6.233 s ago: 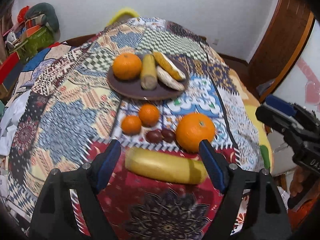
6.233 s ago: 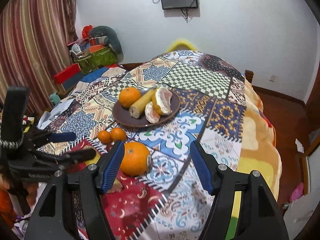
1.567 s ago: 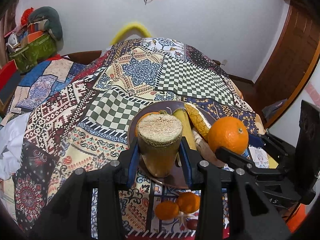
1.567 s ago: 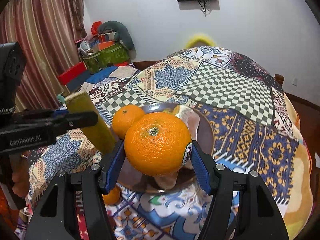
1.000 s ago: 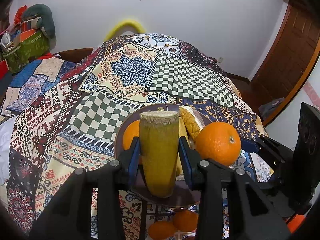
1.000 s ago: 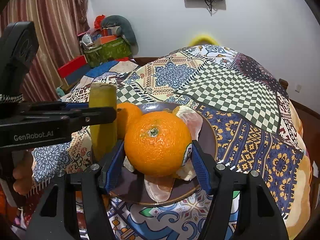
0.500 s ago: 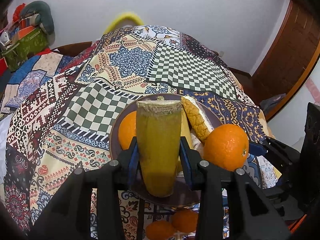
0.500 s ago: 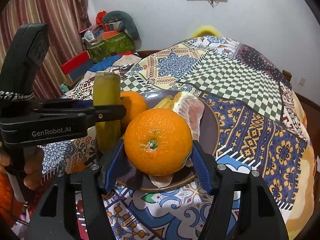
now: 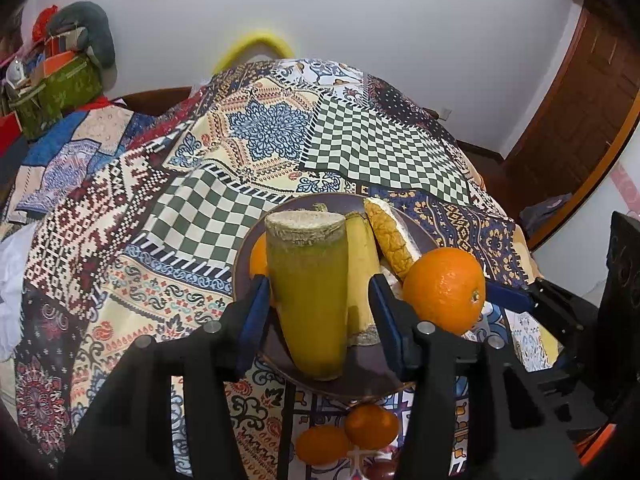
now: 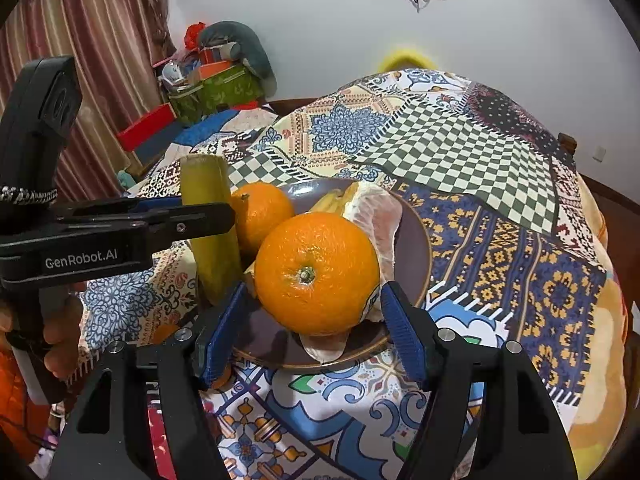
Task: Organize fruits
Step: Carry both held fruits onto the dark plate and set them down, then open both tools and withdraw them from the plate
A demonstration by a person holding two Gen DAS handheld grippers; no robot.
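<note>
Between the blue pads of the left gripper (image 9: 316, 308) stands a yellow-green cane piece (image 9: 310, 296), its lower end on the brown plate (image 9: 256, 240); the jaws have just been opening, and a gap shows beside the right pad, so the pads no longer clamp it. Just right of that gripper, the big orange (image 9: 444, 290) sits between the pads of the right gripper (image 10: 312, 320), over the plate's near edge; the left pad stands slightly off the peel and the right pad's contact is hidden, so I cannot tell whether the grip is firm. Below the left gripper, only its own view shows two small oranges (image 9: 348, 436) on the patchwork cloth (image 9: 256, 136). Beyond the right gripper, only its view shows the peeled citrus segments (image 10: 380, 208), a medium orange (image 10: 260, 216) and the hand (image 10: 60, 332) holding the left tool.
</note>
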